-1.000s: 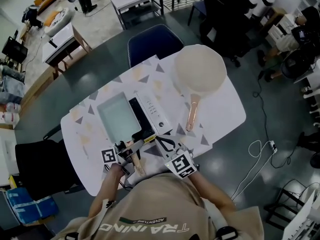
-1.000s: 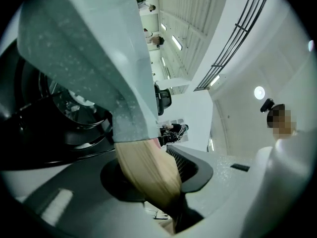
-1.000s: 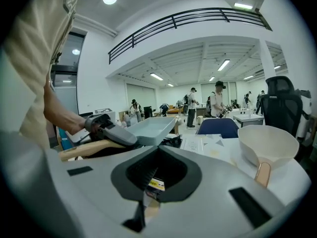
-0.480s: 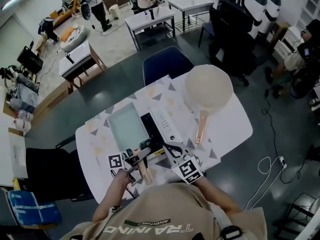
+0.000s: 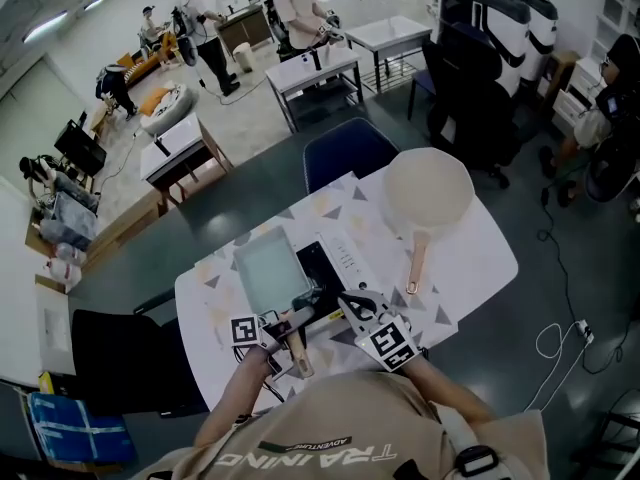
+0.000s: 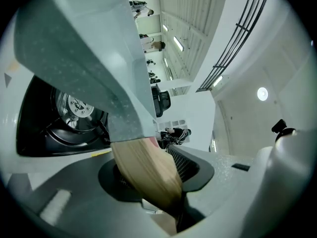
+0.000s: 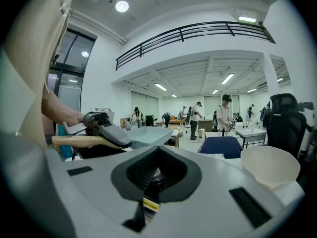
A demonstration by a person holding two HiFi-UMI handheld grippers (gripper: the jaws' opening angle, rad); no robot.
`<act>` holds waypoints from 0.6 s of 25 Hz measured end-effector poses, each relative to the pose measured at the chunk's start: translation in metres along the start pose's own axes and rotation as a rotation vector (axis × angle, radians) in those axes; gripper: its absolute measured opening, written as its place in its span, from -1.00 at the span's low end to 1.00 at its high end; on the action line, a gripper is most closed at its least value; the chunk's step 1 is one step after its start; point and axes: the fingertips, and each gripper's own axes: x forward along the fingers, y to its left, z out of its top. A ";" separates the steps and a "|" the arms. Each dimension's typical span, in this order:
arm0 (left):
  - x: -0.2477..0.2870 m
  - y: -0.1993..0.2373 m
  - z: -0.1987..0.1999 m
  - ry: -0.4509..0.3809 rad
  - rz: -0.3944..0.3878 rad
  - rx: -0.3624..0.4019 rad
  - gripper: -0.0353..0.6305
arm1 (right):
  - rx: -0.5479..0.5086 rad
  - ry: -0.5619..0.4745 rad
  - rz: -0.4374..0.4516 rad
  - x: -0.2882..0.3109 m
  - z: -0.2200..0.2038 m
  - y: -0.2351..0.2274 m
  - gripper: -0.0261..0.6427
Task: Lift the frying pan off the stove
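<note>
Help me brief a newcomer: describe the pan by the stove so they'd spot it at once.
On the white table with the triangle-patterned cloth, find the black-and-white stove in the middle. The frying pan is at its left: rectangular, pale grey-blue, with a wooden handle, unlike the round cream pan on the right.

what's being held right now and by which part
The left gripper holds the frying pan by its wooden handle, though its jaws have just been opening. The right gripper holds nothing.
</note>
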 end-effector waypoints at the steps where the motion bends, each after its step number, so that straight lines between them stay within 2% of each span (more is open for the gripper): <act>1: -0.002 -0.001 -0.001 0.002 -0.003 -0.004 -0.45 | -0.004 -0.003 0.001 -0.001 0.001 0.002 -0.94; 15: -0.003 -0.020 -0.010 0.020 -0.041 0.022 -0.42 | -0.010 -0.011 0.000 -0.014 0.007 0.011 -0.94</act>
